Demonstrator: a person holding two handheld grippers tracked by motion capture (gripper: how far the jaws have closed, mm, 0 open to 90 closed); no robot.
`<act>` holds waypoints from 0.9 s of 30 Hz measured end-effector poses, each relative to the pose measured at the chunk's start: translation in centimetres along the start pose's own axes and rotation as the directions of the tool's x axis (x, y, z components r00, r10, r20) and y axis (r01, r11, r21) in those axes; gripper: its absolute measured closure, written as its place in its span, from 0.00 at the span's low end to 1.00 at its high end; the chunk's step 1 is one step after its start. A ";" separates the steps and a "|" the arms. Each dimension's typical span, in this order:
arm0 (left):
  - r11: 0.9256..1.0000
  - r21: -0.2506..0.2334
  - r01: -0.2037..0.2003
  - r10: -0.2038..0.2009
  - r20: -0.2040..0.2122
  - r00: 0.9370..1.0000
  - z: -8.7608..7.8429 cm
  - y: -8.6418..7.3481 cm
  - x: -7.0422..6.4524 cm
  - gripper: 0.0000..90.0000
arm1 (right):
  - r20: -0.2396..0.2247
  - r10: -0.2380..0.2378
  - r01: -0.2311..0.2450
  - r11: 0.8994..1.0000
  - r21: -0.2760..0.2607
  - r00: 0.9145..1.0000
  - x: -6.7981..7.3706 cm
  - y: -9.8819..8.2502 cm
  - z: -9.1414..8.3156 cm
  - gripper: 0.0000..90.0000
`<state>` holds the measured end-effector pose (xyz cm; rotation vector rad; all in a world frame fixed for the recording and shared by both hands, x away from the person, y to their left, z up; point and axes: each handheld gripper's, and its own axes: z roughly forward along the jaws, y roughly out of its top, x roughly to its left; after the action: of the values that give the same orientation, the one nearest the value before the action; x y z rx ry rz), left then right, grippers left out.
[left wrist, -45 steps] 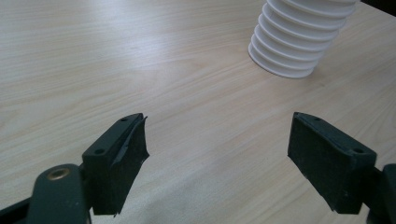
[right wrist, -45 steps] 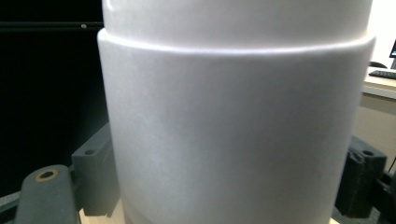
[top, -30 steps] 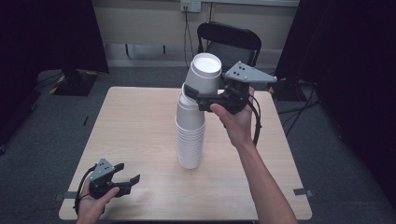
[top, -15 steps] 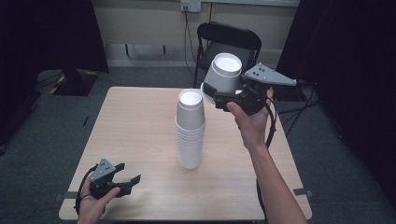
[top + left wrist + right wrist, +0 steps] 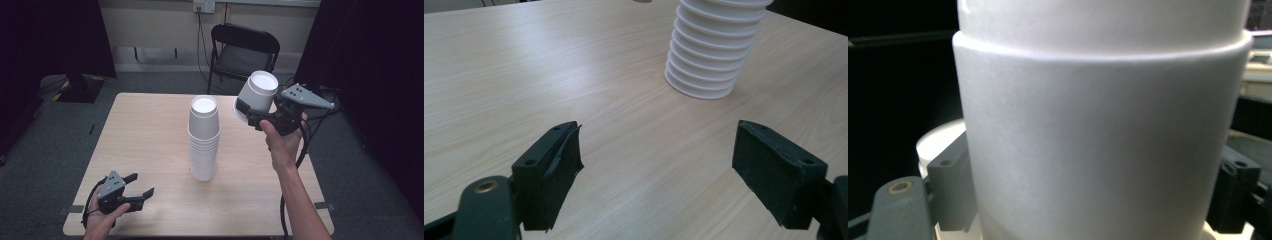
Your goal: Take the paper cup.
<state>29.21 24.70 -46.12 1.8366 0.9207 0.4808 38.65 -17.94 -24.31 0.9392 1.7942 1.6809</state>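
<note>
A tall stack of upside-down white cups stands mid-table; its lower rims show as the stack of cups in the left gripper view. My right gripper is shut on a single white cup, held in the air to the right of the stack and tilted, base up. That cup sits between both jaws in the right gripper view. My left gripper rests low at the table's front left, open, with nothing between its fingers.
The wooden table has bare room left of the stack. A black folding chair stands behind the far edge. Dark curtains hang at both sides, and cables run along the floor near the wall.
My right gripper lifted the top cup off the stack and carried it to the right, away from the stack. The left gripper stayed put.
</note>
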 end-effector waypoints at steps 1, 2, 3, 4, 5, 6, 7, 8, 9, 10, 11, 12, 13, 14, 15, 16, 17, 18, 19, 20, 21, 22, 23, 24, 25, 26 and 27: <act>1.000 0.005 -0.005 0.005 0.008 1.000 0.1 0.0 -0.1 0.18 | 0.000 0.002 -0.002 1.000 0.011 1.000 -0.1 -0.4 -0.1 0.17; 1.000 0.008 -0.007 0.007 0.008 1.000 0.1 0.1 -0.3 0.18 | 0.004 0.002 -0.002 1.000 0.019 1.000 -0.2 -0.8 -0.3 0.17; 1.000 0.007 -0.011 0.011 0.012 1.000 0.2 0.1 -0.5 0.18 | 0.007 0.007 -0.007 1.000 0.023 1.000 -0.3 -1.2 -0.5 0.17; 1.000 0.003 -0.012 0.012 0.016 1.000 0.3 0.2 -0.7 0.18 | 0.002 0.018 -0.018 1.000 0.023 1.000 -0.4 -1.6 -0.7 0.17; 1.000 0.004 -0.019 0.019 0.019 1.000 0.3 0.2 -0.8 0.18 | -0.001 0.022 -0.022 1.000 0.020 1.000 -0.4 -1.9 -0.8 0.17; 1.000 0.003 -0.022 0.022 0.021 1.000 0.3 0.3 -0.9 0.18 | 0.003 0.026 -0.026 0.999 0.023 1.000 -0.4 -2.2 -1.1 0.17; 1.000 -0.001 -0.016 0.016 0.023 1.000 0.4 0.4 -1.1 0.18 | 0.004 0.031 -0.031 0.999 0.025 1.000 -0.4 -2.5 -1.2 0.17; 1.000 -0.005 -0.023 0.023 0.025 0.999 0.3 0.4 -1.2 0.18 | 0.000 0.035 -0.035 0.999 0.026 0.999 -0.5 -2.8 -1.4 0.17; 0.999 -0.010 -0.032 0.032 0.027 0.999 0.3 0.5 -1.3 0.18 | -0.003 0.039 -0.039 0.999 0.033 0.999 -0.4 -3.1 -1.5 0.17; 0.999 -0.015 -0.029 0.030 0.025 0.999 0.3 0.6 -1.4 0.18 | 0.000 0.037 -0.037 0.998 0.041 0.999 -0.4 -3.4 -1.6 0.17; 0.999 -0.021 -0.028 0.029 0.029 0.999 0.3 0.7 -1.6 0.17 | -0.001 0.033 -0.033 0.998 0.053 0.999 -0.3 -3.7 -1.6 0.17; 0.999 -0.020 -0.028 0.028 0.028 0.999 0.3 0.8 -1.7 0.17 | -0.005 0.034 -0.033 0.998 0.062 0.999 -0.2 -4.1 -1.7 0.17; 0.999 -0.025 -0.034 0.035 0.031 0.999 0.3 0.9 -1.8 0.18 | -0.004 0.038 -0.037 0.997 0.070 0.999 -0.2 -4.4 -1.8 0.17; 0.999 -0.028 -0.036 0.037 0.031 0.999 0.3 1.0 -1.9 0.17 | -0.003 0.036 -0.036 0.996 0.078 0.999 -0.2 -4.7 -1.8 0.17; 0.999 -0.033 -0.028 0.030 0.035 0.999 0.3 1.1 -2.0 0.17 | -0.005 0.039 -0.038 0.996 0.086 0.999 -0.2 -5.0 -1.8 0.17; 0.999 -0.033 -0.020 0.021 0.043 0.999 0.3 1.2 -2.0 0.17 | -0.006 0.039 -0.038 0.995 0.088 0.999 -0.2 -5.2 -1.9 0.17; 0.999 -0.038 -0.017 0.019 0.050 0.999 0.3 1.3 -2.1 0.17 | -0.006 0.039 -0.039 0.995 0.092 0.999 -0.1 -5.5 -2.0 0.17; 0.999 -0.033 -0.018 0.020 0.044 0.999 0.4 1.4 -2.2 0.18 | -0.009 0.043 -0.042 0.995 0.096 0.999 -0.1 -5.7 -2.1 0.17; 0.999 -0.034 -0.030 0.031 0.039 0.999 0.4 1.5 -2.3 0.18 | -0.014 0.048 -0.047 0.994 0.101 0.999 -0.1 -6.0 -2.2 0.17; 0.999 -0.031 -0.045 0.046 0.033 0.998 0.4 1.6 -2.5 0.20 | -0.019 0.049 -0.047 0.993 0.109 0.999 0.0 -6.3 -2.2 0.17; 0.998 -0.028 -0.049 0.050 0.035 0.998 0.5 1.7 -2.6 0.22 | -0.022 0.049 -0.046 0.992 0.116 0.999 0.0 -6.6 -2.3 0.17; 0.998 -0.030 -0.055 0.056 0.037 0.998 0.6 1.9 -2.7 0.23 | -0.024 0.055 -0.052 0.992 0.119 0.998 0.1 -6.9 -2.4 0.17; 0.998 -0.028 -0.064 0.065 0.036 0.997 0.7 2.0 -2.8 0.23 | -0.026 0.060 -0.056 0.991 0.125 0.998 0.2 -7.2 -2.5 0.17; 0.997 -0.028 -0.066 0.067 0.037 0.997 0.7 2.1 -2.9 0.23 | -0.031 0.065 -0.060 0.990 0.131 0.997 0.2 -7.5 -2.6 0.17; 0.998 -0.029 -0.062 0.063 0.042 0.997 0.8 2.3 -3.1 0.23 | -0.033 0.071 -0.066 0.989 0.136 0.997 0.2 -7.9 -2.7 0.17; 0.997 -0.030 -0.073 0.074 0.043 0.996 0.9 2.4 -3.2 0.23 | -0.037 0.071 -0.066 0.988 0.140 0.997 0.3 -8.2 -2.8 0.17; 0.997 -0.032 -0.074 0.076 0.046 0.996 0.9 2.6 -3.3 0.23 | -0.039 0.079 -0.072 0.987 0.144 0.996 0.3 -8.5 -2.9 0.17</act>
<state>28.72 21.03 -43.97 1.8526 0.8111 0.4928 35.05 -19.54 -32.38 1.0498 1.9523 1.6488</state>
